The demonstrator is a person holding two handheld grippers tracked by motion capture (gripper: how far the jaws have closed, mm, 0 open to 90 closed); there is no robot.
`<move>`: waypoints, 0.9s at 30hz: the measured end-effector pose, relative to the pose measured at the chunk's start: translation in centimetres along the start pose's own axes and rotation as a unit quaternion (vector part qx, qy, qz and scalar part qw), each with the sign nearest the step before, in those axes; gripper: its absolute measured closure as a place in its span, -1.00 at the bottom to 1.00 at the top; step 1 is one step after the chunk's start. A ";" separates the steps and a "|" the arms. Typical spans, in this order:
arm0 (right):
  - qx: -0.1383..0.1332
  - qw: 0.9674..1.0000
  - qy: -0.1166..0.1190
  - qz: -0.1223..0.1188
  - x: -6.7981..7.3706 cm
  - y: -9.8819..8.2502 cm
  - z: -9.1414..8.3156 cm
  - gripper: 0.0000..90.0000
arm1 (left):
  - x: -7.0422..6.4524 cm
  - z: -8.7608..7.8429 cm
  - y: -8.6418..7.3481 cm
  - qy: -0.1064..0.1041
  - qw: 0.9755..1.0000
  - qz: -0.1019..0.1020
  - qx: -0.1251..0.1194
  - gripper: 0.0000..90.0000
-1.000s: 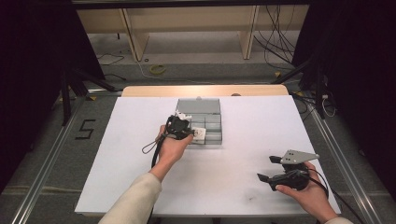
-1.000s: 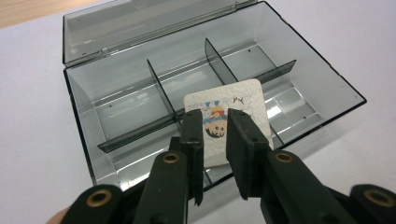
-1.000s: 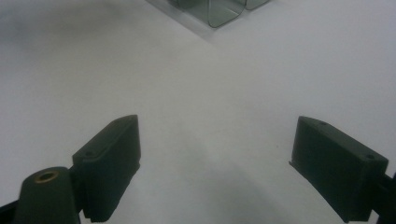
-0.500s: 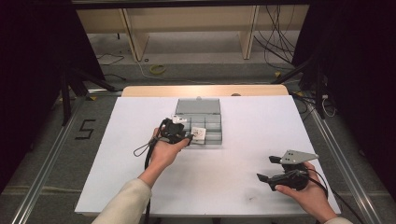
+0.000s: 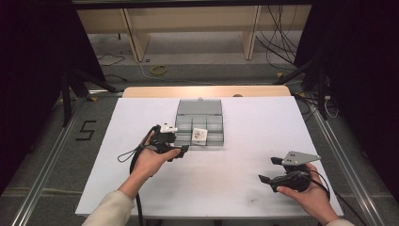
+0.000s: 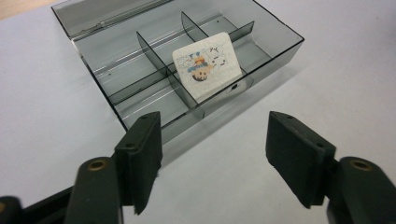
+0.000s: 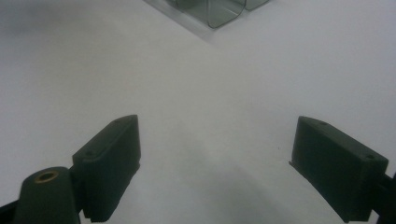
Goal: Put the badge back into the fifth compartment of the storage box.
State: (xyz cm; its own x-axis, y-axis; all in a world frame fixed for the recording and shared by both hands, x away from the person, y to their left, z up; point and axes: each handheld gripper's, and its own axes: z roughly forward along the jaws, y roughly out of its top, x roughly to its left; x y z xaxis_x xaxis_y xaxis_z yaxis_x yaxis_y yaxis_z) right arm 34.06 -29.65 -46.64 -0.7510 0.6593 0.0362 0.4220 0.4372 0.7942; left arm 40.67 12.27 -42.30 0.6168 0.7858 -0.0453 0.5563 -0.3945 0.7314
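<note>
We are seeing the white rectangular table top lit evenly from above in the high view, while the room at far left and far right is falling into near-black. A bright band is glowing along the pale wooden far edge of the table. In the left gripper view, the smoky grey transparent plastic compartment box is showing sharp, its walls catching thin highlights and casting a soft shadow on its near side. The right gripper view is looking dimmer and greyer, with the table surface blurring, a broad soft shadow lying between the black jaws, and the corners darkening.
</note>
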 end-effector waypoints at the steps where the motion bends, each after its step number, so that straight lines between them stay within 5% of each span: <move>1: 0.000 1.000 -0.001 0.001 0.0 0.0 0.0 -0.64 | 0.1 -0.2 -0.2 0.000 1.000 0.003 -0.001 -0.29; 12: 0.001 1.000 0.000 0.001 0.0 0.0 0.1 -0.64 | 0.0 -2.1 -2.1 -0.009 0.999 0.031 -0.011 -0.44; 27: 0.003 1.000 0.002 0.001 0.1 0.0 0.3 -0.64 | -2.1 -3.3 -5.4 -0.018 0.998 0.060 -0.017 -0.51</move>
State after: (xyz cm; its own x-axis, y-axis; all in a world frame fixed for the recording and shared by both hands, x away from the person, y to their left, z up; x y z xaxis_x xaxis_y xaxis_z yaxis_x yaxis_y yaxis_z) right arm 34.09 -29.40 -46.85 -0.7522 0.6577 0.0397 0.4264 0.4399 0.7904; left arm 34.52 14.34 -43.94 0.6975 0.7163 0.0204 0.4589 -0.4683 0.7550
